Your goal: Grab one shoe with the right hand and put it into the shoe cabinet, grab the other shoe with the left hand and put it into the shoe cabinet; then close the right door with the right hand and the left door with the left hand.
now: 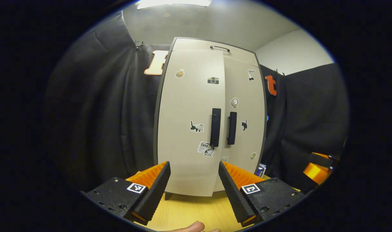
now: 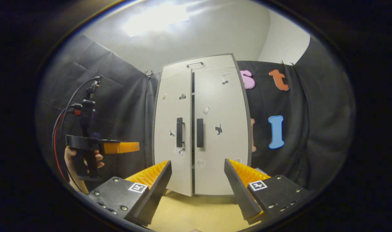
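Observation:
The pale shoe cabinet [image 1: 196, 106] stands upright on the table, straight ahead in the left gripper view. Its left door [image 1: 189, 129] hangs slightly ajar, its edge standing out in front of the right door [image 1: 244, 106]. In the right gripper view a dark gap runs between the left door [image 2: 171, 106] and the flush right door [image 2: 220, 106]. Two dark vertical handles [image 1: 215, 127] sit side by side at mid height. My left gripper [image 1: 194, 167] is open and holds nothing, a short way in front of the left door. My right gripper [image 2: 198, 164] is also open with nothing between its fingers, facing the doors' meeting line.
The cabinet rests on a yellow wooden table [image 1: 189, 209]. A small blue and white box [image 1: 261, 169] lies by its right foot. A hand holds the left gripper [image 2: 118, 147] at the left of the right gripper view, cables trailing up. The right gripper [image 1: 318, 169] shows at the far right.

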Demonstrator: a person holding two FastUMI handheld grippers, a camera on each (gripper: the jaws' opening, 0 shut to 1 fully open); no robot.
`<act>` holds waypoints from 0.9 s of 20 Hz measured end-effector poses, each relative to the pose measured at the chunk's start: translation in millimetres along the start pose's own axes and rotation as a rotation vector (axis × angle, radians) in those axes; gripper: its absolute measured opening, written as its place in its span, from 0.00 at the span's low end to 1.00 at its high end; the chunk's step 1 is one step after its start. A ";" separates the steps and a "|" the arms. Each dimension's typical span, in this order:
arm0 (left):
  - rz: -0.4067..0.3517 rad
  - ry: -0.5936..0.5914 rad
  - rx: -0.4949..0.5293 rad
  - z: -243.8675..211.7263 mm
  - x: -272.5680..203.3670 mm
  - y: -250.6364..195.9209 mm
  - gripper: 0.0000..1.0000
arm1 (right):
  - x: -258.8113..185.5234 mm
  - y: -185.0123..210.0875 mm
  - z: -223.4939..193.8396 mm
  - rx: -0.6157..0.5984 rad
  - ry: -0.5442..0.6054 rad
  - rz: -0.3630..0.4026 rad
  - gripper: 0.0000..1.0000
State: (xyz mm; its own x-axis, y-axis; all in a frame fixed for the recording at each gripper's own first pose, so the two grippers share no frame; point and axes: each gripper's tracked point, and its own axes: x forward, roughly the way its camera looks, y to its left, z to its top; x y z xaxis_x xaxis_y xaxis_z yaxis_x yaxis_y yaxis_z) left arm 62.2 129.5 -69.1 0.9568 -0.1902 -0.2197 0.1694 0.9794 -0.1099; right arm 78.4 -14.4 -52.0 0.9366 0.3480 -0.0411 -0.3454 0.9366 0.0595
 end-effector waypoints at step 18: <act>-0.024 -0.038 0.049 -9.2 -6.2 -22.9 0.92 | 3.9 -2.2 -3.4 -0.033 0.012 -0.027 0.98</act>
State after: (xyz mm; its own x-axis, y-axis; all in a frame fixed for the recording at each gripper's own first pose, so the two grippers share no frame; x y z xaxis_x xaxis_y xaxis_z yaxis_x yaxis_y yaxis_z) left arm 50.2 107.6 -74.2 0.9605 -0.2118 -0.1805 0.2027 0.9769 -0.0672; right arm 82.6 -15.0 -55.7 0.9448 0.3230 -0.0544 -0.3220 0.9464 0.0251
